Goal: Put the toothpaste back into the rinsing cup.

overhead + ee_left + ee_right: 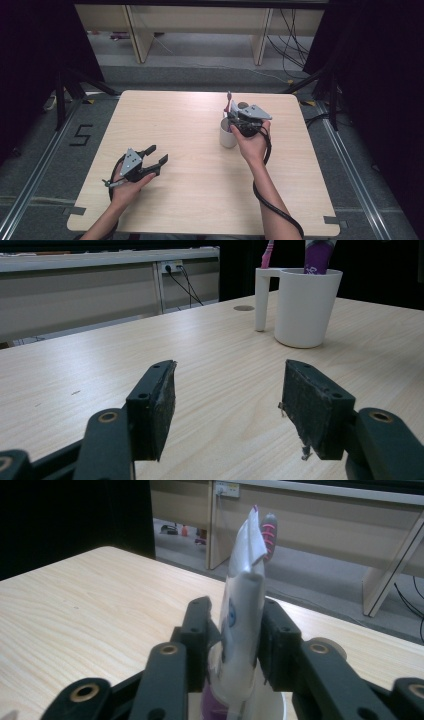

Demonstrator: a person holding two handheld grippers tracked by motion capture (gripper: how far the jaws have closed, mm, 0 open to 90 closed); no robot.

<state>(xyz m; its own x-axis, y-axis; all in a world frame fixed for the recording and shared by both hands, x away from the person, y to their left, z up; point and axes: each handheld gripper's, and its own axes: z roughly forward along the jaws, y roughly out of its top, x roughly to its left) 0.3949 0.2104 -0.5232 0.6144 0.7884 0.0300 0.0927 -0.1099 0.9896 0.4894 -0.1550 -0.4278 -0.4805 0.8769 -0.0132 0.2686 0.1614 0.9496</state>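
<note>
Tube (242,605) upright in cup (228,137), crimp end up.

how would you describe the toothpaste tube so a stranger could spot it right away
Find the white cup on the wooden table. The toothpaste tube stands in it between the right hand-held gripper jaws: flat, white and purple, unlike the thin pink toothbrush.
</note>
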